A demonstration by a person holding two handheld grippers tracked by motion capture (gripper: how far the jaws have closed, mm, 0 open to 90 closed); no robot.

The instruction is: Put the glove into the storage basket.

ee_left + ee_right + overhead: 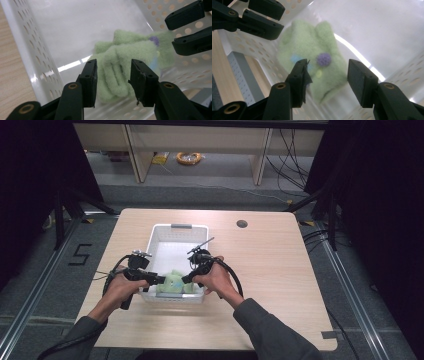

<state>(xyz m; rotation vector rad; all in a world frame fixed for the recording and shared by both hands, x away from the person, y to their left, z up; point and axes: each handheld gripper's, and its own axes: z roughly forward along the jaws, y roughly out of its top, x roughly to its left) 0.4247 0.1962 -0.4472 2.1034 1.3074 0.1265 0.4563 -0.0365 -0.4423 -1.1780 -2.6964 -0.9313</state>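
Hovering both grippers over the green sock (172,282).
My left gripper (159,280) and right gripper (186,279) hang with jaws parted, gripping nothing, above the near end of the white basket (162,234).

Folded green fleece cloth (172,283) lies in white perforated plastic basket (178,226), at its near end; left gripper (161,280) & right gripper (186,279) flank cloth.

One white perforated basket (161,236) sits on one wooden table (270,270). One green fuzzy sock (130,57) lies inside. Two grippers.

Dim high view, dark edges; basket (37,57) floor glares, sock (312,55) blurred.
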